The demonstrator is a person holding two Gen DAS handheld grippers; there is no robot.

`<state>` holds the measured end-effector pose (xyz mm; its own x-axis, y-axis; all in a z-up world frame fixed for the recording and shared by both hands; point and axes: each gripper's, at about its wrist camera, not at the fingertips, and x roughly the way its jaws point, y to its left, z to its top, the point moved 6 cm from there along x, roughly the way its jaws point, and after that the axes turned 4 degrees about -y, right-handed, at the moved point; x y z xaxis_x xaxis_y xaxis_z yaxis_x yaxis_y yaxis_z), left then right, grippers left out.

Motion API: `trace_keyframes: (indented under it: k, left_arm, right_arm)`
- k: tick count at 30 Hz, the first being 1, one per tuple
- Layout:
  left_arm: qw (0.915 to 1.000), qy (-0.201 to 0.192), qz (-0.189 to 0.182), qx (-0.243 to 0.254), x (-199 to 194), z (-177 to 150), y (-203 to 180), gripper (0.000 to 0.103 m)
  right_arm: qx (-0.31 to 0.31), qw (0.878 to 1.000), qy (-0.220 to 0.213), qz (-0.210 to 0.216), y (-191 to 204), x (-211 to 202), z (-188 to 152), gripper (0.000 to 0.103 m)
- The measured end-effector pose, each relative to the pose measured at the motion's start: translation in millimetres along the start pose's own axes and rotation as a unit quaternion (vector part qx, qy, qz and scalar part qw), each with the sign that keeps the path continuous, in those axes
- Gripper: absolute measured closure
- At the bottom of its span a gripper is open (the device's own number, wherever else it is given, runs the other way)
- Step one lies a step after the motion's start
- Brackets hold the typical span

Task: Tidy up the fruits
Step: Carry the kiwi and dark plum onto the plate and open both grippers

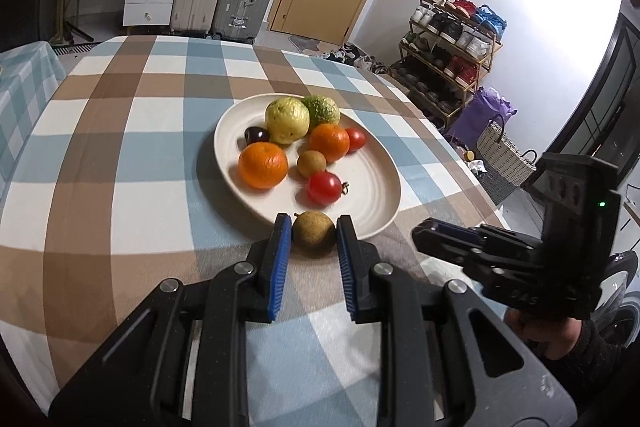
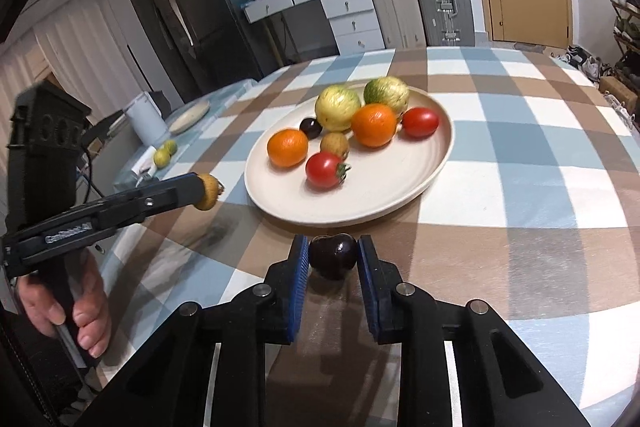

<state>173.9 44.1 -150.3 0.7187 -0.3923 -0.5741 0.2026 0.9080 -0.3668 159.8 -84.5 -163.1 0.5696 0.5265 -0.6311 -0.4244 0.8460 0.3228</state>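
A cream plate (image 1: 372,187) (image 2: 408,179) on the checked tablecloth holds two oranges (image 1: 263,165), two red tomatoes (image 1: 324,188), two yellow-green guavas (image 1: 287,120), a dark cherry (image 1: 256,135) and a small brown longan (image 1: 311,163). My left gripper (image 1: 313,233) is shut on a brown longan (image 1: 314,233) (image 2: 208,191), held above the table just before the plate's near rim. My right gripper (image 2: 333,255) is shut on a dark cherry (image 2: 333,255), also lifted near the plate's front edge. The right gripper also shows in the left wrist view (image 1: 424,231).
The table's right edge (image 1: 472,171) drops to a shoe rack (image 1: 452,47) and baskets. At the table's left side stand a white container (image 2: 145,119), a small plate (image 2: 189,117) and two green fruits (image 2: 165,153).
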Motion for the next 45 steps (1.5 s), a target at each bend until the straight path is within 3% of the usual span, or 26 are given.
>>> trace_keyframes:
  k: [11, 25, 45]
  left_arm:
    - [1.0, 0.003, 0.009, 0.003, 33, 22, -4, 0.083]
    - [0.9996, 0.019, 0.014, 0.015, 69, 30, 5, 0.083]
    - [0.9992, 0.03, 0.013, 0.022, 86, 31, 8, 0.082]
  right_arm:
    - [0.0, 0.999, -0.026, 0.021, -10, -5, 38, 0.078]
    - [-0.01, 0.999, -0.018, 0.04, -15, 36, 76, 0.078]
    - [-0.008, 1.0, 0.015, 0.027, -22, 77, 72, 0.078]
